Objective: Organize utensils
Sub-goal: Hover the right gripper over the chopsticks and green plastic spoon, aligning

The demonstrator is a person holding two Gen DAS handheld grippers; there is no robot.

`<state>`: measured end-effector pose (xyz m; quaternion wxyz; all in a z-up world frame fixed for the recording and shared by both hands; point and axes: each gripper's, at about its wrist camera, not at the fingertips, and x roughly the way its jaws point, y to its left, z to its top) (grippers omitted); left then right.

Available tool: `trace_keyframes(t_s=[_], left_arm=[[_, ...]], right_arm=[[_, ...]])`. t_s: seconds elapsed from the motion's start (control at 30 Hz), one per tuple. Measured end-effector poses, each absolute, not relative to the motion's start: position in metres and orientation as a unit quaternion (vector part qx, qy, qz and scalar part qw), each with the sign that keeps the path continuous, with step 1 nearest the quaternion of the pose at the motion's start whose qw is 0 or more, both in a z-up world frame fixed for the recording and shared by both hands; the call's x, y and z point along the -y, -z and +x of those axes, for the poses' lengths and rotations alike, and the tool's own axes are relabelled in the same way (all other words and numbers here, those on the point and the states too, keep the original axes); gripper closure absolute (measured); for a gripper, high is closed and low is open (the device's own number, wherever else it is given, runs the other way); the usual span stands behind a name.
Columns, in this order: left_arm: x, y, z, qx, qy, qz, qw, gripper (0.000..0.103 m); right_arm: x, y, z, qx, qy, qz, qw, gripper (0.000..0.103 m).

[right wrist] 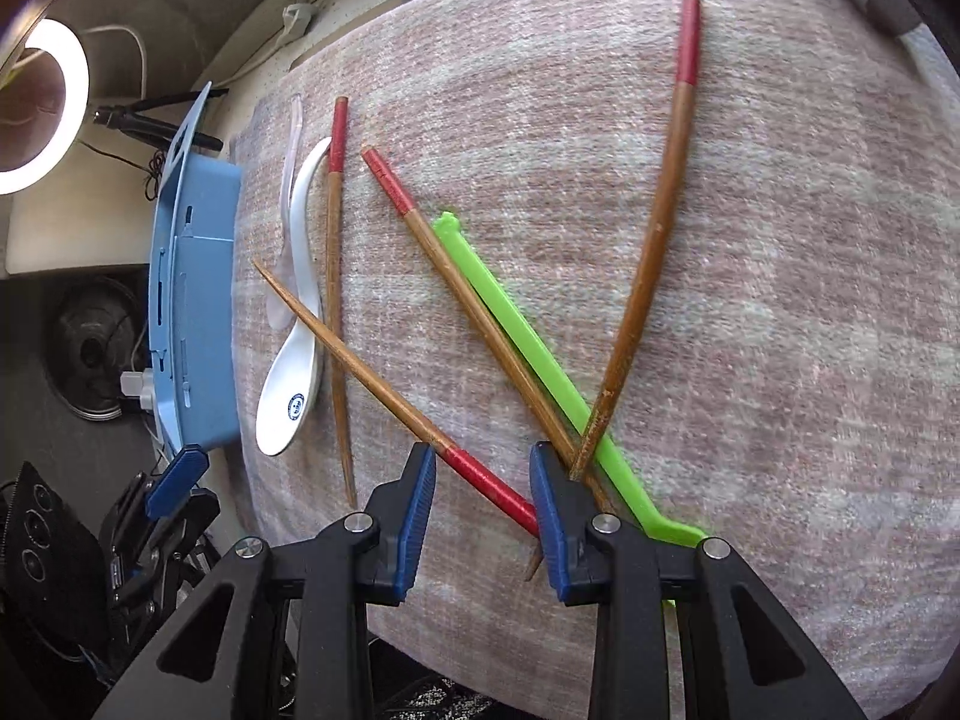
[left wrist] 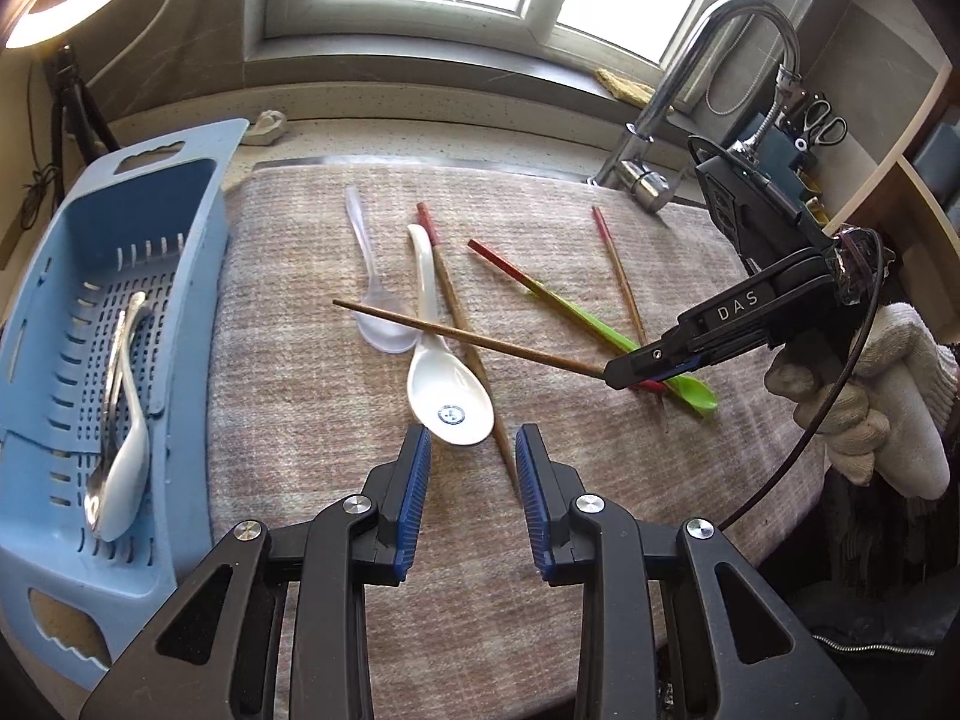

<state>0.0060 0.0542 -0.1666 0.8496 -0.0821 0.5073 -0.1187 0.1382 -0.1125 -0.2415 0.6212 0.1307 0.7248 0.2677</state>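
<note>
Several red-ended wooden chopsticks, a white ceramic spoon (left wrist: 447, 384), a clear plastic spoon (left wrist: 372, 282) and a green plastic spoon (left wrist: 576, 315) lie scattered on a woven cloth (left wrist: 420, 540). My left gripper (left wrist: 474, 438) is open and empty, just short of the white spoon's bowl. My right gripper (right wrist: 483, 456) is open low over the cloth. The red end of one chopstick (right wrist: 360, 360) runs slantwise between its fingers, its far end resting across the white spoon (right wrist: 288, 396). Two more chopsticks and the green spoon (right wrist: 522, 342) cross beside its right finger.
A blue slotted basket (left wrist: 198, 276) stands left of the cloth, holding a metal spoon (left wrist: 111, 396) and a white spoon (left wrist: 129, 450). A faucet (left wrist: 708, 48) rises at the back right. A gloved hand (left wrist: 870, 396) holds the right gripper (left wrist: 624, 369).
</note>
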Motion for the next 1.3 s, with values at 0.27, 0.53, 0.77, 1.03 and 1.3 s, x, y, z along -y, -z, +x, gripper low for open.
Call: trace_keyframes(t_s=[0.27, 0.53, 0.77, 1.03, 1.3], left_arm=[[-0.018, 0.179, 0.017, -0.525, 0.163, -0.062, 0.833, 0.075], [-0.011, 0.178, 0.034, -0.527, 0.164, -0.051, 0.832, 0.075], [0.001, 0.179, 0.052, -0.529, 0.157, -0.039, 0.833, 0.075], [0.029, 0.196, 0.087, -0.536, 0.131, -0.073, 0.831, 0.075], [0.039, 0.212, 0.099, -0.545, 0.093, -0.104, 0.827, 0.075]], right_arm=[[0.13, 0.245, 0.13, -0.727, -0.271, 0.143, 0.615, 0.073], [0.118, 0.247, 0.116, -0.727, -0.301, 0.175, 0.592, 0.073], [0.133, 0.222, 0.118, -0.693, -0.318, 0.167, 0.626, 0.073], [0.169, 0.196, 0.162, -0.627, -0.278, 0.147, 0.713, 0.073], [0.146, 0.224, 0.173, -0.645, -0.294, 0.138, 0.691, 0.073]])
